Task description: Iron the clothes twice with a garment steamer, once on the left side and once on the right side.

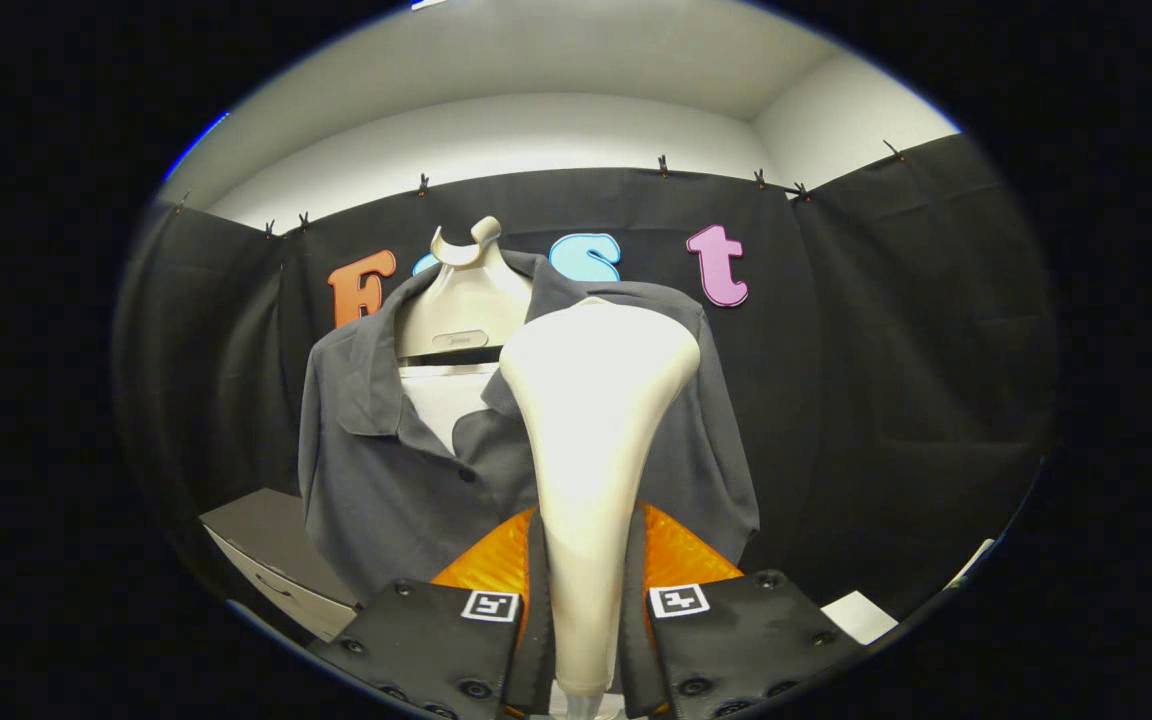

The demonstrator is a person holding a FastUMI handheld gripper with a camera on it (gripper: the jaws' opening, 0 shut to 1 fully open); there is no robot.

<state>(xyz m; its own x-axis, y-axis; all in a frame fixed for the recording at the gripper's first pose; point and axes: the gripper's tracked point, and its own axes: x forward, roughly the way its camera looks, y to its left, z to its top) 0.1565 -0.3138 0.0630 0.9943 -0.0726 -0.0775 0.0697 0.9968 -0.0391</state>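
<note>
Hand-held gripper (584,640) clamping cream garment steamer (591,420) by its handle, both fingers (536,640) pressing on it from either side, nearly closed. Steamer standing upright between fingers, wide head rising above them. Dark grey polo shirt (386,470) hanging just beyond steamer on cream hanger (461,290), collar open, button showing at placket. Steamer head overlapping shirt's right chest area; contact cannot be told. Grey box-like unit (276,560) sitting low beside shirt's left hem. Black cloth wall (886,380) hanging behind.
</note>
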